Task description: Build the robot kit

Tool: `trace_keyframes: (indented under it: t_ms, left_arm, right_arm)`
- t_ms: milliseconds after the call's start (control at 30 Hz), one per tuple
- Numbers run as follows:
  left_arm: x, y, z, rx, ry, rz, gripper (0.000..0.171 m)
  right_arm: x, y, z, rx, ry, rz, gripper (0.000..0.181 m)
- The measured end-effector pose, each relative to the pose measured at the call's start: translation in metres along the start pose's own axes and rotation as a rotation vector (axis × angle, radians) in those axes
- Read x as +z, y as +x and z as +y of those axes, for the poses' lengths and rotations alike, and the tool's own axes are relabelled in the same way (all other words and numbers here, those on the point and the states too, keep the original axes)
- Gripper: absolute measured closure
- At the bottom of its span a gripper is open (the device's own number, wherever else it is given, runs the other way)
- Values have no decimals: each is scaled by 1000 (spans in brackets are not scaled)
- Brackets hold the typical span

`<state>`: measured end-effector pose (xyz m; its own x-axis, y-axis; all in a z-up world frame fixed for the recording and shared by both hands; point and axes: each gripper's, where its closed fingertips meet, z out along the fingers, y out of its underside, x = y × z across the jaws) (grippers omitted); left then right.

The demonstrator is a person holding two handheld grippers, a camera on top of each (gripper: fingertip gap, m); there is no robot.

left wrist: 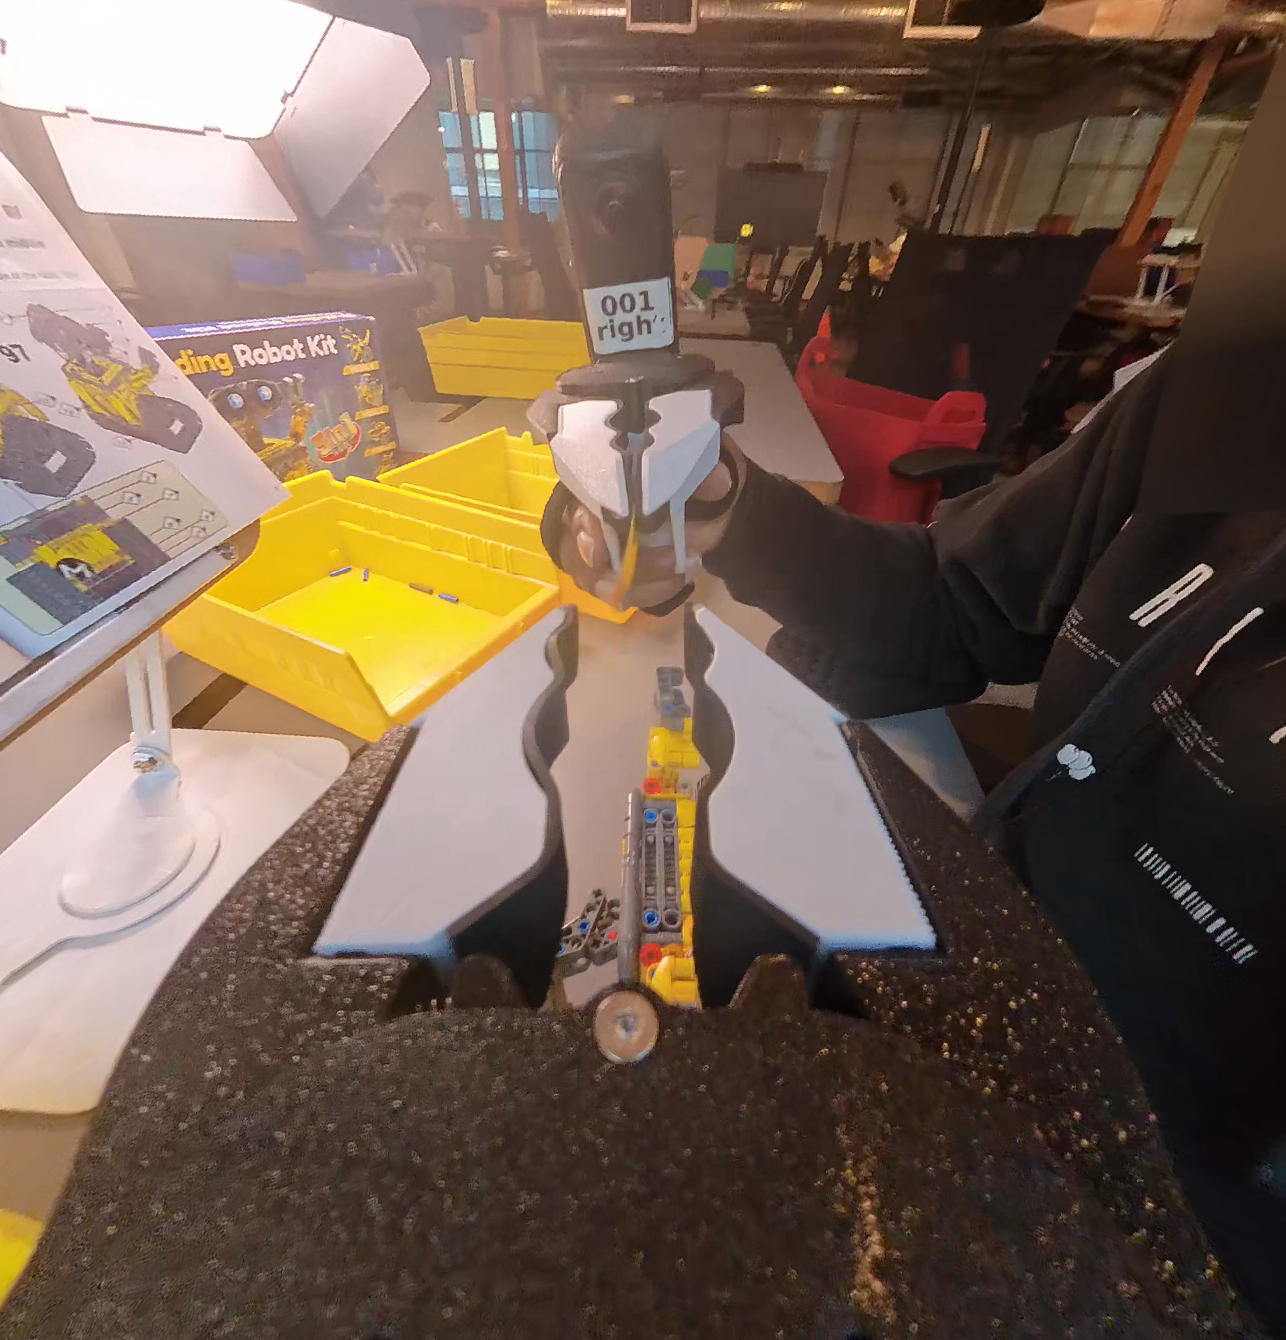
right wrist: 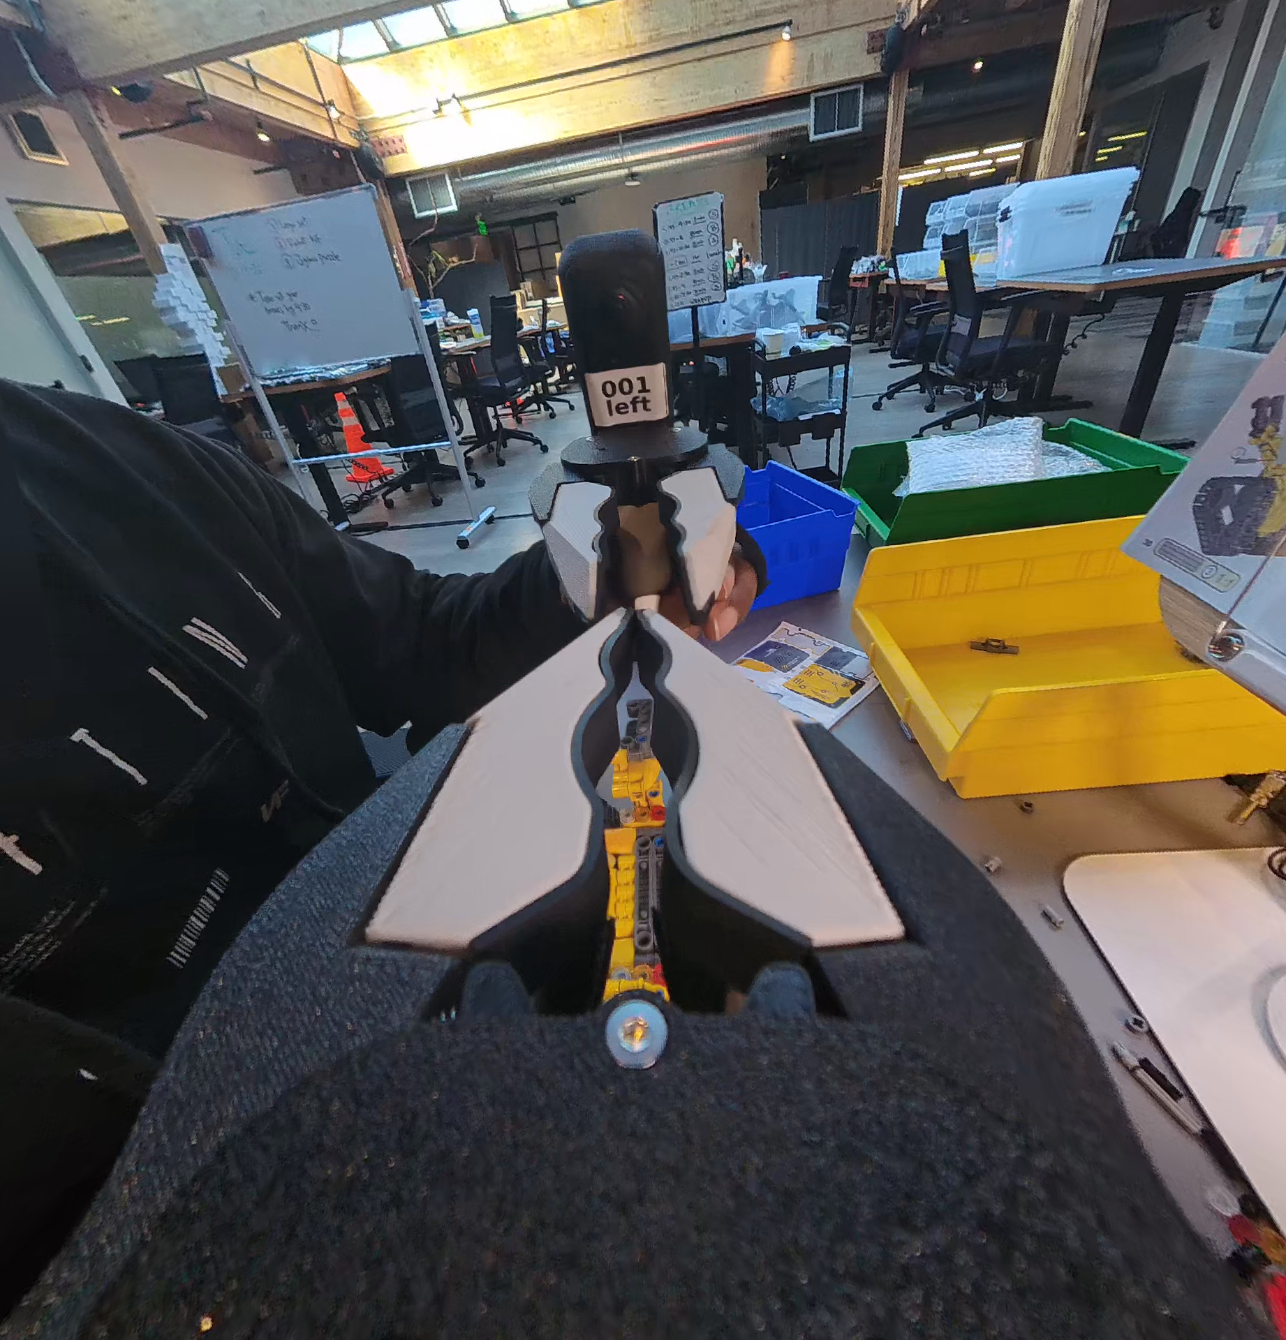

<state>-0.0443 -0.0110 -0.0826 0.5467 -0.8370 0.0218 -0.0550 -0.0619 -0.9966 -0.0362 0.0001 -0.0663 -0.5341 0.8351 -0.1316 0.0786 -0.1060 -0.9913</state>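
A long yellow and grey brick assembly lies on the grey table under both grippers; it also shows in the right wrist view. My left gripper is open and empty, hovering over the assembly's far end. My right gripper faces it tip to tip, with its fingers closed together. In the left wrist view the right gripper shows a thin yellow piece between its fingers. In the right wrist view the left gripper stands open just beyond my right fingertips.
Yellow bins hold a few small pins. An instruction sheet on a white stand, a kit box and a red tub stand around. The right wrist view shows a yellow bin, blue bin, green bin and booklet.
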Motion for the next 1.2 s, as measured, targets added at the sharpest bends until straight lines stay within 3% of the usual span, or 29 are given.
trace_keyframes:
  t_ms: [133, 333, 500, 700, 867, 1200]
  left_arm:
    - [-14, -2, 8, 10, -73, -29, 136]
    - [-38, 0, 69, -99, -237, -30, 130]
    - [-51, 9, 102, -108, -275, -33, 126]
    - [-45, 12, 131, -23, -349, -31, 130]
    - [-40, 15, 138, 45, -342, -28, 148]
    - [-40, 17, 138, 29, -278, 2, 152]
  right_arm:
    - [-6, 0, -2, -15, -22, 20, 181]
    - [-20, 11, 5, -19, -109, 78, 181]
    - [-23, 9, 29, 46, -296, 62, 181]
    - [-18, -10, 59, 197, -514, -45, 181]
    - [-8, -29, 83, 331, -644, -154, 181]
    - [2, -42, 123, 502, -872, -296, 181]
